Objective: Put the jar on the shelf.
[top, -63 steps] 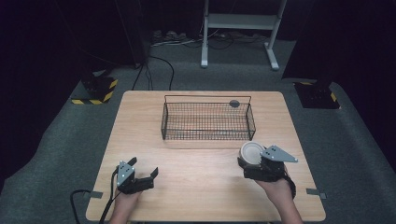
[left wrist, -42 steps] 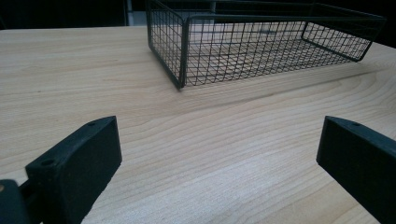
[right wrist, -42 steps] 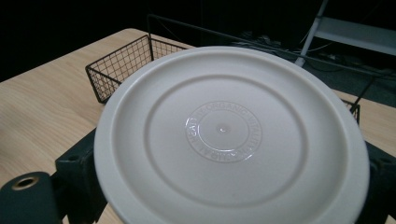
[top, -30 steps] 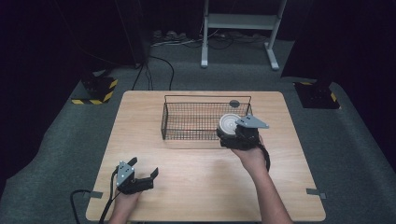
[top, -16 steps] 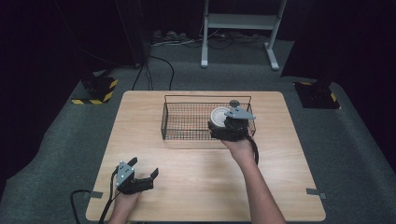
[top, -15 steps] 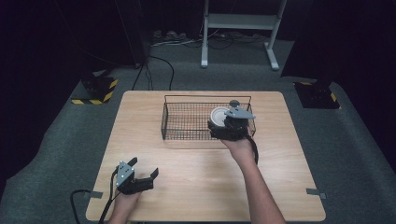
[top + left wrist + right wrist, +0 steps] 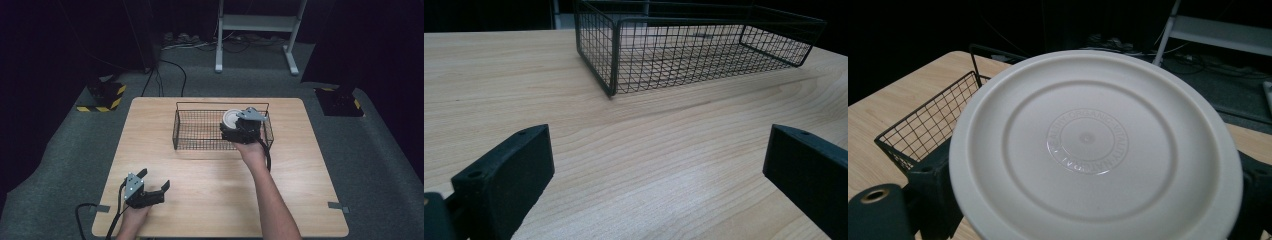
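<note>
Since two seconds ago your right arm has carried the plate (image 7: 231, 118) from the near right part of the counter (image 7: 210, 200) forward, and now it is above the wire basket (image 7: 200, 131). Your right hand-held gripper (image 7: 239, 131) grips the plate by its rim, and the plate is tilted, with its underside facing that gripper's camera. It hangs over the right half of the basket, so I judge that the next move goes straight down. Your left hand-held gripper (image 7: 152, 186) rests on the near left corner of the counter, jaws wide apart and holding nothing, well apart from the basket.
</note>
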